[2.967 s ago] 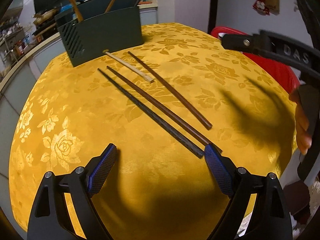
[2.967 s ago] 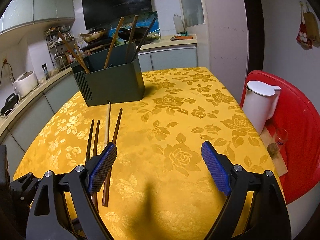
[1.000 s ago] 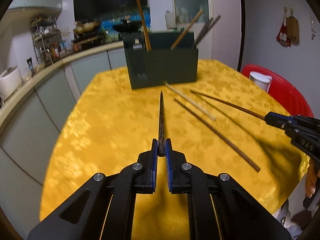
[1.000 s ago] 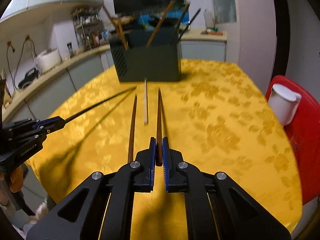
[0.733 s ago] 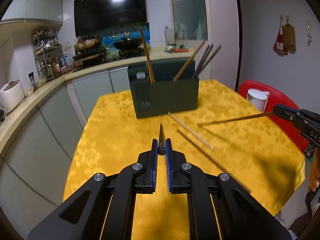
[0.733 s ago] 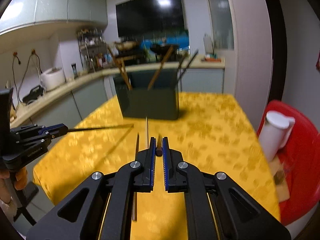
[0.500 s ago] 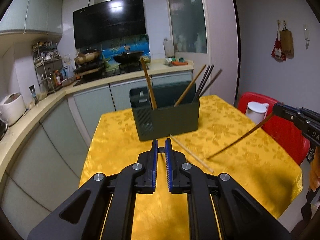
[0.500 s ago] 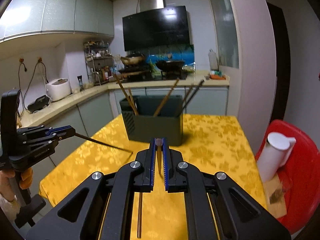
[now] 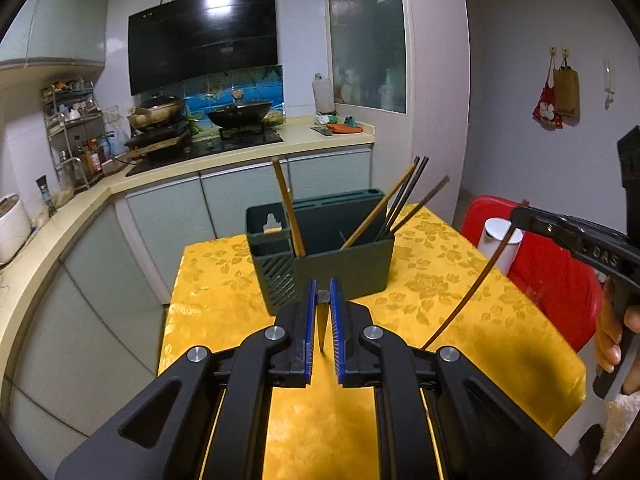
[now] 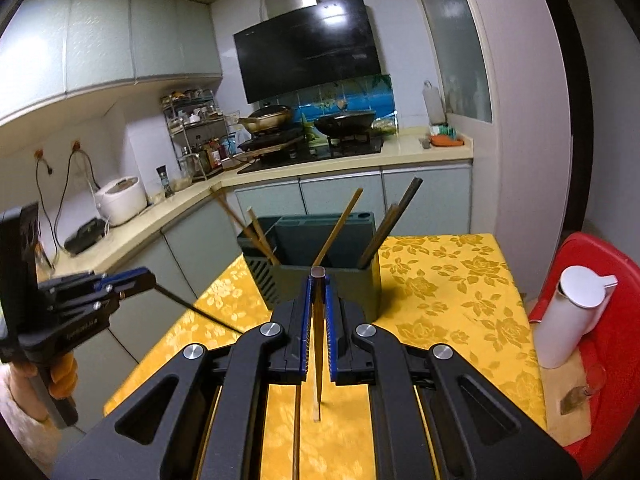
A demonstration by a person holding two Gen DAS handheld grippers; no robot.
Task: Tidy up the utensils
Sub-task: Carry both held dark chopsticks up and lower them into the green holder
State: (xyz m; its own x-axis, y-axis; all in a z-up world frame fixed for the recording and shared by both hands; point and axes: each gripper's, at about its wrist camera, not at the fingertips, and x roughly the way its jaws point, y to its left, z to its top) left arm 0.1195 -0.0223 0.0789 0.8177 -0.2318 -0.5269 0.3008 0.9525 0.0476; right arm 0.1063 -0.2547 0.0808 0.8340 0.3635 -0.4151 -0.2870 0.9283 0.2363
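Chopsticks point(image 9: 321, 326) point(image 10: 317, 344) are hanging pinched in both my jaws; they are maybe slipping, or missing the green holder point(image 9: 340, 268).

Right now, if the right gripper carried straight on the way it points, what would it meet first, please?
Most likely the dark green utensil holder on the yellow tablecloth. The right gripper, jaws shut on a brown chopstick, aims at its front wall; depth is hard to judge, but nothing else shows in between.

Tablecloth point(image 9: 440, 264) yellow, gold rose pattern. Utensil holder point(image 9: 344, 268) dark green. Gripper pads point(image 10: 306, 320) blue. Far-right chair point(image 10: 616, 320) red, jug point(image 10: 568, 312) white.
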